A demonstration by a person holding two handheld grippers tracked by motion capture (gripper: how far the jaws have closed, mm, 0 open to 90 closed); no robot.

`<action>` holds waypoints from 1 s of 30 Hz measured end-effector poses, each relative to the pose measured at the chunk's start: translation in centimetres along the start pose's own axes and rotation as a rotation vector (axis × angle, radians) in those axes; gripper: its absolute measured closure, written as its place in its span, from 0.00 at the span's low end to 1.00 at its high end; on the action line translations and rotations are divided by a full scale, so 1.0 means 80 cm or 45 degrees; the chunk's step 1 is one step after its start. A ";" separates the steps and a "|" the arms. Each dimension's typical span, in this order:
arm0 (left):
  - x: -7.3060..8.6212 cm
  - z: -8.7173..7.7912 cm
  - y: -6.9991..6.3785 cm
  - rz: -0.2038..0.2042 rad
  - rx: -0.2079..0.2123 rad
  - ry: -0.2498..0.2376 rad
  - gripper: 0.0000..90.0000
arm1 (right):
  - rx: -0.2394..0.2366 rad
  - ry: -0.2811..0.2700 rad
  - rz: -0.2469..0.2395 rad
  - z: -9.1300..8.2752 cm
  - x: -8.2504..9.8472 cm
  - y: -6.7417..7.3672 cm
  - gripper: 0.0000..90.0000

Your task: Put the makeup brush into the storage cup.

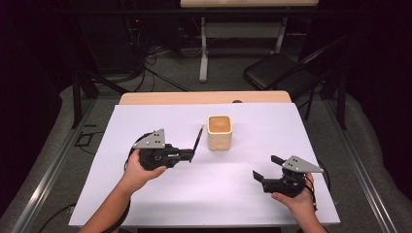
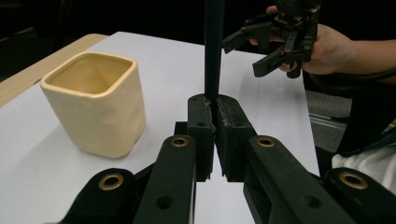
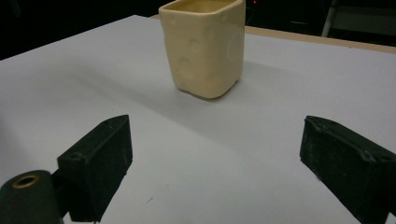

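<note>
A: How is the left gripper [image 1: 190,155] seen?
B: It is clenched on a dark pen [image 1: 197,140], which is held upright just left of the cream cup [image 1: 219,132], apart from it.

A: And further right?
B: The right gripper [image 1: 265,171] is held released, with nothing between its jaws, well apart from the cup. Bare white tabletop [image 1: 204,189] is left between both grippers and toward the near edge.

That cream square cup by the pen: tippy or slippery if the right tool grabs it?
The cup looks glazed ceramic, so probably stiff, fairly heavy, and breakable if dropped. Its glossy, dimpled walls may slip under the pads. It is taller than wide on a rounded base, so a high push could tip it; square sides make rolling unlikely.
</note>
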State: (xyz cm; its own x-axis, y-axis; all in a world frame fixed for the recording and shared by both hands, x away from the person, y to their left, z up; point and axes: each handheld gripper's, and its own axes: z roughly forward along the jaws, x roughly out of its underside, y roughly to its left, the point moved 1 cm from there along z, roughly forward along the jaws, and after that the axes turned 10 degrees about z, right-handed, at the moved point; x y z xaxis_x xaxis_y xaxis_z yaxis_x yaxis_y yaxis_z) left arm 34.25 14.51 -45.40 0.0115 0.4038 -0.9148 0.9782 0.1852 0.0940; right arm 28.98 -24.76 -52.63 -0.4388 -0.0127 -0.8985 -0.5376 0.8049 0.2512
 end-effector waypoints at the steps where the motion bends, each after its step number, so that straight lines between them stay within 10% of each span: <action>1: 0.000 0.000 0.000 -0.002 0.000 -0.012 0.94 | 0.000 -0.007 -0.004 0.000 0.000 0.000 0.12; 15: 0.006 0.000 -0.007 -0.005 -0.010 -0.128 0.94 | -0.007 -0.047 -0.038 -0.002 -0.006 0.003 0.18; 30: 0.009 0.006 -0.014 0.005 -0.022 -0.186 0.94 | -0.125 0.011 -0.043 0.000 -0.008 0.010 0.46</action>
State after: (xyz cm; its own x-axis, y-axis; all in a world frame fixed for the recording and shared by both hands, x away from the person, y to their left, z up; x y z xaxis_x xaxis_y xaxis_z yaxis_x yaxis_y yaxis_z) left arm 33.28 14.20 -46.38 0.0464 0.2704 -0.9616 0.9745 0.1995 0.1031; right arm 28.83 -24.13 -51.82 -0.4250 -0.0443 -0.9041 -0.6202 0.7418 0.2551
